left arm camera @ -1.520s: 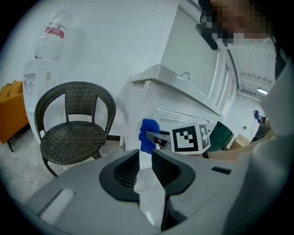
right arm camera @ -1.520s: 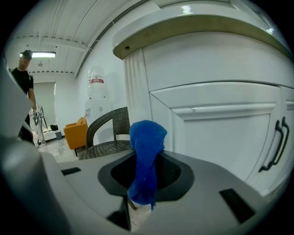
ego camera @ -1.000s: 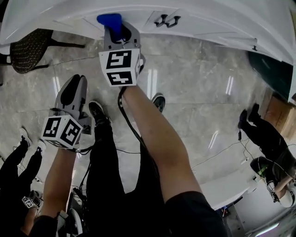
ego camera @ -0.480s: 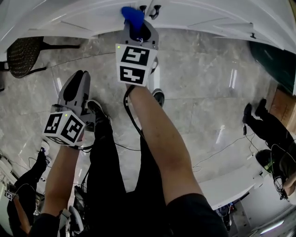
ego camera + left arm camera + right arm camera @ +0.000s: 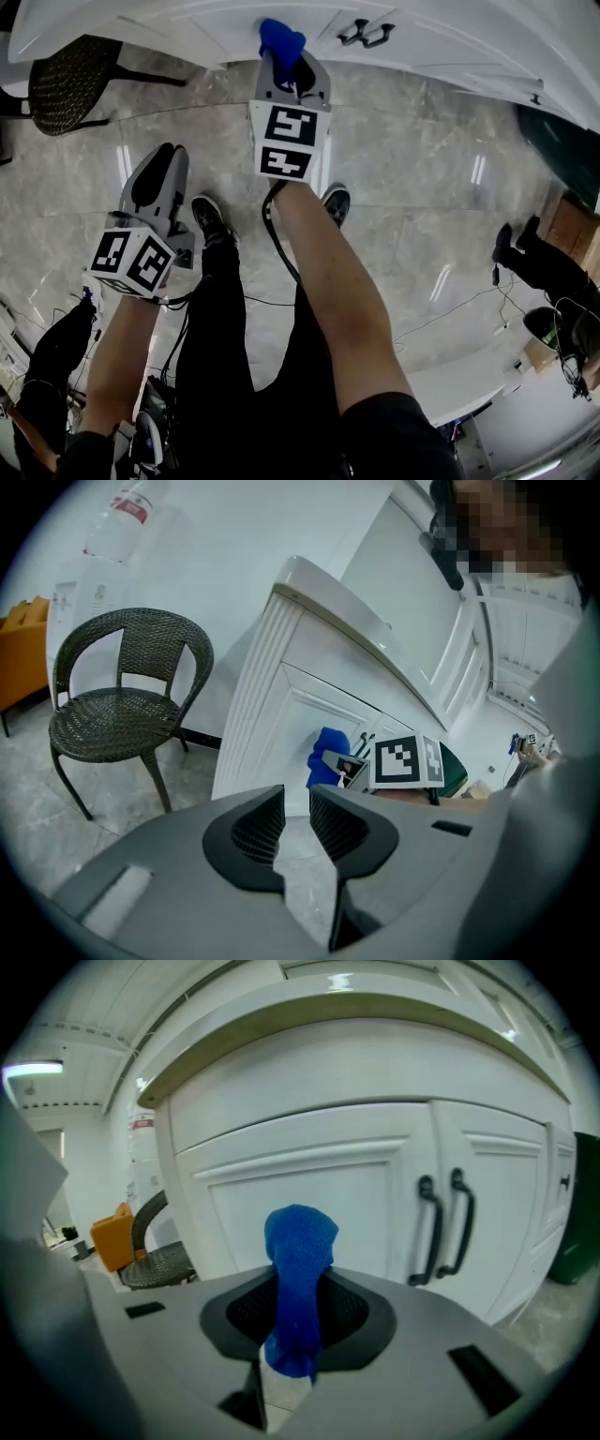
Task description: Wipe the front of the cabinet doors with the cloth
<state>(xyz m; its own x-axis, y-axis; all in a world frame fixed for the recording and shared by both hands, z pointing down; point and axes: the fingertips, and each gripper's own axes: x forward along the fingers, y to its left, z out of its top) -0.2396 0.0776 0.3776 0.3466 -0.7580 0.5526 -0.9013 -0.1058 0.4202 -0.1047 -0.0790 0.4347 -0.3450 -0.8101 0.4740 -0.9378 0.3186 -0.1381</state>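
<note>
since half a second earlier, the right gripper (image 5: 287, 73), jaws pinching the blue cloth (image 5: 281, 39), had moved left of the door handles (image 5: 366, 35) (black), close to the white cabinet door (image 5: 309, 1176). the left gripper (image 5: 157, 155) hung lower, jaws slightly apart, empty. open floor (image 5: 422, 187) lay rightward; a chair (image 5: 66, 84) stood left.

Cabinet (image 5: 450, 37) top beyond the view's edge.

The blue cloth (image 5: 300, 1269), nipped between the ribbed black rubbery pads (image 5: 247, 1313) of the matt grey plastic right gripper (image 5: 298, 1314), looks soft and finely knitted. Just ahead of it, the white cabinet doors (image 5: 309, 1194) are smooth and satin-painted, with glossy dark handles (image 5: 441, 1227). Beneath it the floor (image 5: 412, 187) is polished, reflective marbled stone, and beyond the left gripper (image 5: 295, 822) stands a wicker chair (image 5: 122, 696) of rough dark weave.
</note>
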